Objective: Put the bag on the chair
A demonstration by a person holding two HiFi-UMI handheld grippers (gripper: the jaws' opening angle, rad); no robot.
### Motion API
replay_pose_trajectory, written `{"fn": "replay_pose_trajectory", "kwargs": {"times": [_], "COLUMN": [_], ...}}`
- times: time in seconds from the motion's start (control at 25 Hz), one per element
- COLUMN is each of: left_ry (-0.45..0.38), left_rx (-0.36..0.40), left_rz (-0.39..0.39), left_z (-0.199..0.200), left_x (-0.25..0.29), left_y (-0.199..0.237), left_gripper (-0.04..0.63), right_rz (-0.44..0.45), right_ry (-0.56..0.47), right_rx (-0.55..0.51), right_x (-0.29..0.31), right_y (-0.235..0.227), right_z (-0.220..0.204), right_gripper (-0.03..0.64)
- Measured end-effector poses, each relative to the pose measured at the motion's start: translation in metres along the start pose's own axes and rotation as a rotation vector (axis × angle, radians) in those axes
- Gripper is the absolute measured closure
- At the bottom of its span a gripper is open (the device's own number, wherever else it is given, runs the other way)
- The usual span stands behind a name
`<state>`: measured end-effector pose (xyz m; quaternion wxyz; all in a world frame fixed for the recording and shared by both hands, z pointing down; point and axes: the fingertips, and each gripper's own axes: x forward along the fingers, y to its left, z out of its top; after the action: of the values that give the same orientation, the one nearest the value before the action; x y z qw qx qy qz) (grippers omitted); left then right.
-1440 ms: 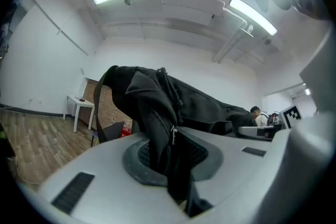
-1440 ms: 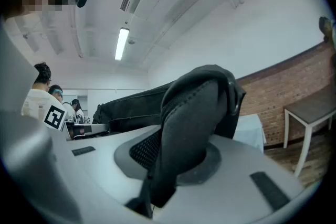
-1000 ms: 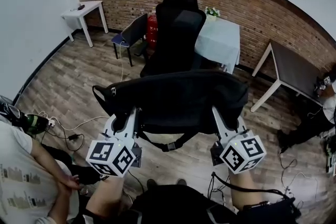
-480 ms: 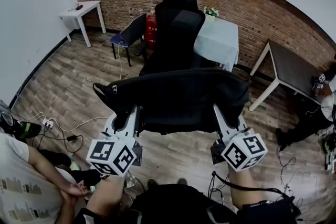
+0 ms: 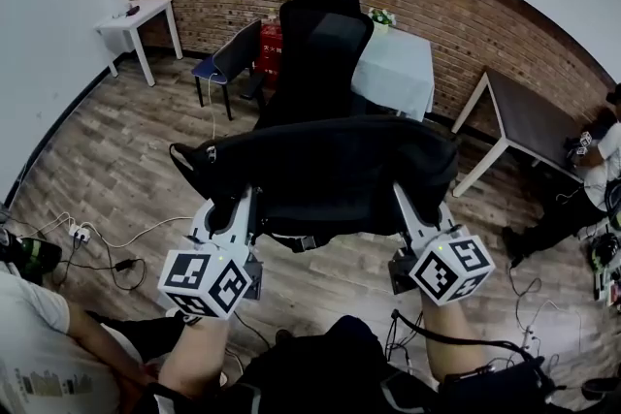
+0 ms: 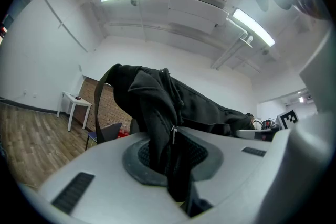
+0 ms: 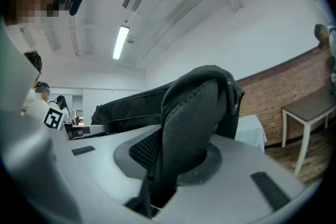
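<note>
A black bag [image 5: 330,172] hangs stretched between my two grippers, held up in the air in front of a tall black office chair [image 5: 320,53]. My left gripper [image 5: 236,207] is shut on the bag's left end; folded black fabric [image 6: 163,128] is pinched between its pads. My right gripper [image 5: 412,206] is shut on the bag's padded right end [image 7: 184,134]. A strap with a buckle [image 5: 303,242] dangles under the bag. The chair's seat is hidden behind the bag.
A small dark chair [image 5: 233,63] and a red box [image 5: 269,53] stand left of the office chair. A table with a pale cloth [image 5: 396,73] is behind it, a white side table [image 5: 131,19] at far left, a dark table [image 5: 529,121] at right. Cables [image 5: 107,242] lie on the wooden floor. Other people sit at both edges.
The bag and both grippers have moved slightly forward toward the office chair. The person at lower left has slid further out of view.
</note>
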<state>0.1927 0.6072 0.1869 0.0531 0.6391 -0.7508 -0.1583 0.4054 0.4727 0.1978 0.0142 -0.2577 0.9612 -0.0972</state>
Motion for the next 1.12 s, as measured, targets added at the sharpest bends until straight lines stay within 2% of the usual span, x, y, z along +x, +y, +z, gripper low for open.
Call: {"fn": "replay_pose_trajectory", "kwargs": {"times": [0.44,0.8,1.12], "left_ry": [-0.005,-0.01,0.01], "left_rx": [0.003,0.019,0.006], "left_rz": [0.02,0.07,0.107], "left_z": [0.003,-0.005,-0.011], "left_x": [0.028,0.077,0.154], "left_y": [0.037,0.064,0.076], "left_gripper": [0.549,0.549,0.549], "right_rz": [0.03,0.09,0.125], "right_ry": [0.013,0.02,0.039], "right_rx": [-0.022,-0.026,-0.03], "right_x": [0.051,0.115,0.179], "right_y": [-0.001,-0.031,-0.085], "right_z": [-0.001,-0.006,0.009], "right_gripper": [0.531,0.531,0.531]}}
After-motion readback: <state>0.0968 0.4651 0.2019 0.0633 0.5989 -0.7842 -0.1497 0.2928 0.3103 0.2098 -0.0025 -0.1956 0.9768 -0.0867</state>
